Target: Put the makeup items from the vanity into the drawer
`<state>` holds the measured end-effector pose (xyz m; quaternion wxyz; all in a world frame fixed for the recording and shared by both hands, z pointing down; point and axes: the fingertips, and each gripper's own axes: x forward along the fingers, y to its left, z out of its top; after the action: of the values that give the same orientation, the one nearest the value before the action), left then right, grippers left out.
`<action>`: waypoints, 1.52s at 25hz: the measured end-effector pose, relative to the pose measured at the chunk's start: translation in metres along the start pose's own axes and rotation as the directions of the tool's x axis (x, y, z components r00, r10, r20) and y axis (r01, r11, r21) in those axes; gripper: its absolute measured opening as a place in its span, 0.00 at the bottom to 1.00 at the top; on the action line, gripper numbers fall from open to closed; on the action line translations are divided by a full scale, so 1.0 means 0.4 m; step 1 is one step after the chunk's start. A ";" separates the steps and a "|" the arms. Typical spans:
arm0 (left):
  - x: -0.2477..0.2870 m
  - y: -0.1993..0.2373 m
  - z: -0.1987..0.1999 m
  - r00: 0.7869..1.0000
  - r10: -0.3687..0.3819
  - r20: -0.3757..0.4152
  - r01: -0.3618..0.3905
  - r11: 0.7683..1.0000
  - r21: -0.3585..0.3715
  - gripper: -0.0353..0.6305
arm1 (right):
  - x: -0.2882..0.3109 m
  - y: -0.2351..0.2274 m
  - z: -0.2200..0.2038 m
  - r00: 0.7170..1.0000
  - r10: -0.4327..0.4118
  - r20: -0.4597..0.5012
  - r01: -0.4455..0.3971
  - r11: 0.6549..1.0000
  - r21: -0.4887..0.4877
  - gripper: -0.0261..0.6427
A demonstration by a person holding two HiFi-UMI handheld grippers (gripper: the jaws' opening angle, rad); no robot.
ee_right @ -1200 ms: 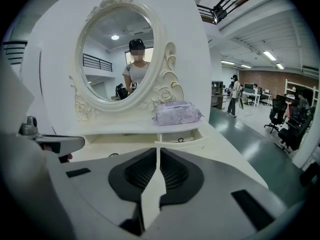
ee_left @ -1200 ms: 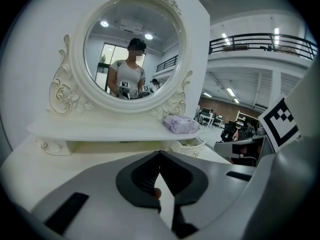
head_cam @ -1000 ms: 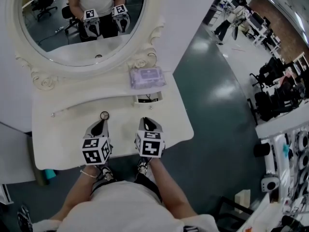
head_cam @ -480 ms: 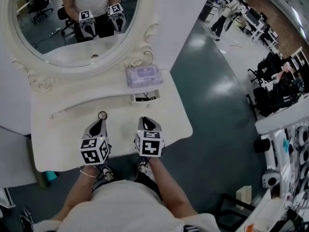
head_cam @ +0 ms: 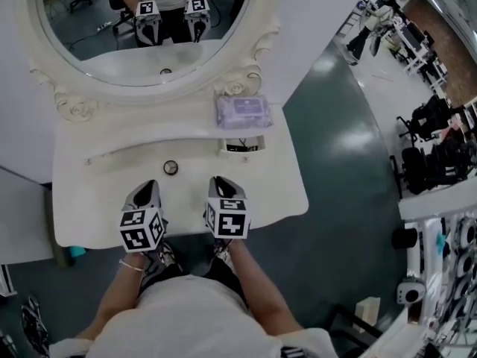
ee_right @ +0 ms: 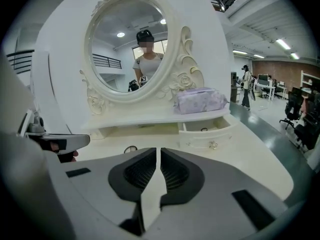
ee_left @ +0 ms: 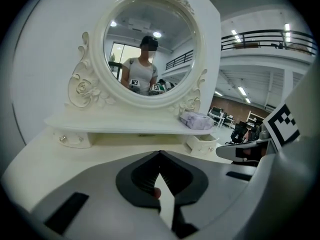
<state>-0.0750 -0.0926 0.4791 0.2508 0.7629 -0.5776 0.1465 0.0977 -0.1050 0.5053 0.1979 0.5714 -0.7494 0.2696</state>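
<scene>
White worktop beneath us; we hold the left hand-held gripper and the right hand-held gripper closed and empty, near the round makeup item.

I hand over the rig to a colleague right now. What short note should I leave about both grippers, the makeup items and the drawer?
Left gripper: shut, holds nothing, over the front of the vanity top.
Right gripper: shut, holds nothing, beside the left one.
Small drawer: open, at the right under the shelf; something dark lies inside, too small to name.
Left to do: the small round item on the top, just ahead of the grippers; perhaps also the purple pack on the shelf.
</scene>
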 end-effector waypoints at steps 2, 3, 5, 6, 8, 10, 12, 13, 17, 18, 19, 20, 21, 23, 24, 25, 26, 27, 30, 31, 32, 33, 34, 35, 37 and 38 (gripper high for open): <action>-0.007 0.033 -0.010 1.000 0.028 -0.008 -0.029 0.999 -0.018 0.06 | 0.022 0.036 -0.009 0.999 0.045 -0.022 -0.046 0.999 -0.017 0.09; -0.009 0.048 -0.015 0.999 0.041 -0.012 -0.042 0.999 -0.026 0.06 | 0.034 0.054 -0.014 0.997 0.071 -0.036 -0.072 0.997 -0.023 0.09; -0.013 0.077 -0.026 0.998 0.063 -0.023 -0.064 0.997 -0.040 0.06 | 0.059 0.088 -0.025 0.991 0.119 -0.062 -0.120 0.992 -0.027 0.10; -0.014 0.090 -0.032 0.997 0.072 -0.028 -0.074 0.996 -0.047 0.06 | 0.072 0.103 -0.031 0.987 0.140 -0.074 -0.142 0.989 -0.028 0.13; -0.016 0.114 -0.044 0.995 0.093 -0.037 -0.095 0.994 -0.058 0.06 | 0.097 0.130 -0.042 0.980 0.174 -0.099 -0.179 0.983 -0.037 0.21; -0.023 0.138 -0.058 0.992 0.119 -0.045 -0.122 0.990 -0.071 0.06 | 0.119 0.152 -0.052 0.973 0.197 -0.122 -0.205 0.977 -0.057 0.23; -0.031 0.161 -0.075 0.988 0.145 -0.056 -0.149 0.985 -0.089 0.06 | 0.138 0.171 -0.060 0.966 0.214 -0.143 -0.227 0.971 -0.077 0.24; -0.035 0.172 -0.084 0.986 0.157 -0.062 -0.162 0.982 -0.100 0.06 | 0.148 0.180 -0.062 0.963 0.223 -0.153 -0.237 0.968 -0.085 0.25; -0.046 0.215 -0.116 0.977 0.198 -0.085 -0.209 0.967 -0.145 0.06 | 0.190 0.204 -0.069 0.953 0.240 -0.183 -0.263 0.958 -0.116 0.29; -0.049 0.225 -0.122 0.974 0.208 -0.088 -0.219 0.963 -0.154 0.06 | 0.201 0.207 -0.069 0.953 0.240 -0.187 -0.265 0.956 -0.124 0.30; -0.052 0.236 -0.128 0.972 0.217 -0.090 -0.230 0.960 -0.163 0.06 | 0.211 0.210 -0.069 0.952 0.240 -0.190 -0.266 0.955 -0.131 0.30; -0.055 0.246 -0.134 0.970 0.227 -0.092 -0.240 0.956 -0.171 0.06 | 0.221 0.213 -0.069 0.952 0.238 -0.194 -0.267 0.953 -0.140 0.30; -0.059 0.257 -0.140 0.967 0.236 -0.095 -0.250 0.952 -0.179 0.06 | 0.230 0.217 -0.069 0.951 0.237 -0.199 -0.269 0.951 -0.150 0.31; -0.069 0.278 -0.151 0.962 0.254 -0.100 -0.269 0.942 -0.198 0.06 | 0.246 0.224 -0.071 0.949 0.236 -0.211 -0.274 0.946 -0.175 0.32; -0.074 0.288 -0.157 0.959 0.263 -0.103 -0.279 0.937 -0.209 0.06 | 0.254 0.228 -0.073 0.947 0.236 -0.217 -0.278 0.942 -0.187 0.32; -0.079 0.299 -0.163 0.957 0.271 -0.106 -0.288 0.932 -0.220 0.06 | 0.262 0.232 -0.075 0.946 0.236 -0.224 -0.281 0.939 -0.198 0.33; -0.084 0.309 -0.168 0.954 0.279 -0.107 -0.297 0.926 -0.231 0.06 | 0.269 0.236 -0.076 0.944 0.236 -0.231 -0.285 0.936 -0.209 0.33; -0.088 0.319 -0.173 0.952 0.287 -0.108 -0.305 0.921 -0.241 0.06 | 0.277 0.240 -0.078 0.943 0.236 -0.236 -0.288 0.932 -0.219 0.33; -0.094 0.343 -0.190 0.946 0.305 -0.114 -0.324 0.909 -0.263 0.06 | 0.300 0.249 -0.083 0.940 0.233 -0.249 -0.295 0.922 -0.252 0.35; -0.095 0.350 -0.197 0.944 0.309 -0.117 -0.330 0.905 -0.270 0.06 | 0.307 0.252 -0.086 0.939 0.231 -0.254 -0.296 0.918 -0.263 0.35; -0.097 0.355 -0.205 0.942 0.313 -0.122 -0.335 0.900 -0.279 0.06 | 0.313 0.255 -0.089 0.939 0.227 -0.259 -0.297 0.914 -0.275 0.36; -0.099 0.361 -0.213 0.940 0.316 -0.128 -0.340 0.895 -0.288 0.06 | 0.320 0.258 -0.092 0.938 0.223 -0.265 -0.297 0.911 -0.287 0.36; -0.100 0.366 -0.220 0.939 0.318 -0.132 -0.343 0.891 -0.297 0.06 | 0.326 0.261 -0.095 0.937 0.218 -0.272 -0.297 0.907 -0.298 0.36; -0.100 0.370 -0.226 0.938 0.319 -0.135 -0.345 0.888 -0.305 0.06 | 0.332 0.263 -0.097 0.937 0.213 -0.278 -0.297 0.904 -0.309 0.36; -0.097 0.374 -0.234 0.938 0.318 -0.137 -0.345 0.884 -0.315 0.06 | 0.343 0.267 -0.102 0.934 0.207 -0.291 -0.300 0.898 -0.323 0.37; -0.094 0.375 -0.237 0.939 0.316 -0.137 -0.344 0.883 -0.318 0.06 | 0.347 0.269 -0.104 0.932 0.206 -0.297 -0.302 0.896 -0.327 0.37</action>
<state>-0.2227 -0.0411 0.5705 0.3724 0.5925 -0.7047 0.1167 -0.0438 -0.1611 0.6025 0.3585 0.3812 -0.8234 0.2195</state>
